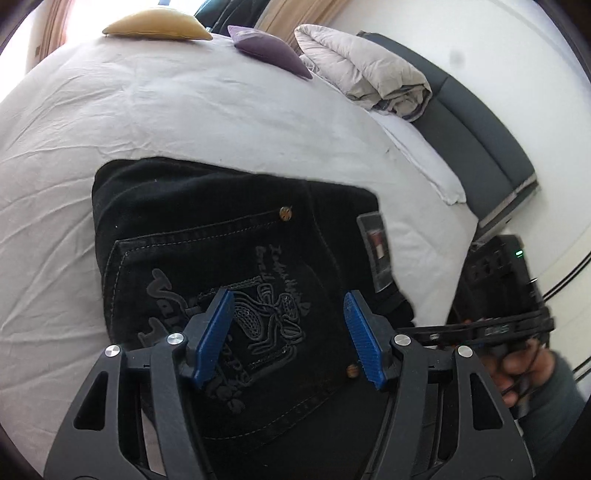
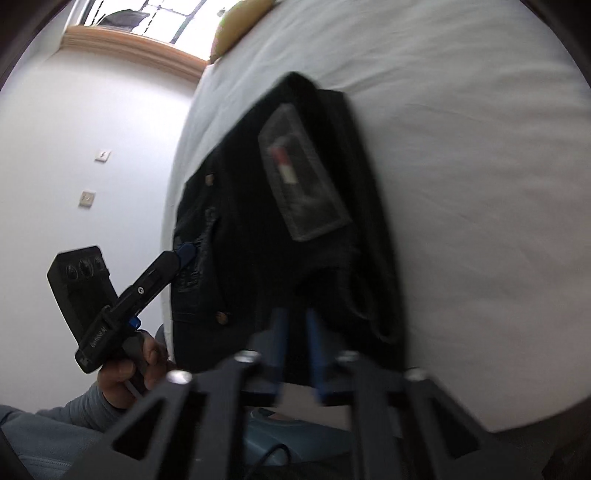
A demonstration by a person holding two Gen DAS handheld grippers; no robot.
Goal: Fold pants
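Black jeans (image 1: 221, 221) lie folded into a compact block on the white bed sheet (image 1: 184, 110), back pocket with embroidery facing up. My left gripper (image 1: 289, 299) hovers open over that pocket, blue pads wide apart and nothing between them. In the blurred right wrist view the jeans (image 2: 258, 240) show their waistband label (image 2: 303, 184). My right gripper (image 2: 295, 332) sits at the jeans' near edge, pads drawn close together, and I see no fabric caught between them. The left gripper (image 2: 186, 253) reaches over the jeans from the left, held by a hand (image 2: 125, 365).
A yellow cushion (image 1: 155, 27), a purple cushion (image 1: 266, 50) and a folded grey duvet (image 1: 369, 70) lie at the far end of the bed. A dark headboard (image 1: 480, 129) runs along the right. A white wall with sockets (image 2: 102, 156) stands beside the bed.
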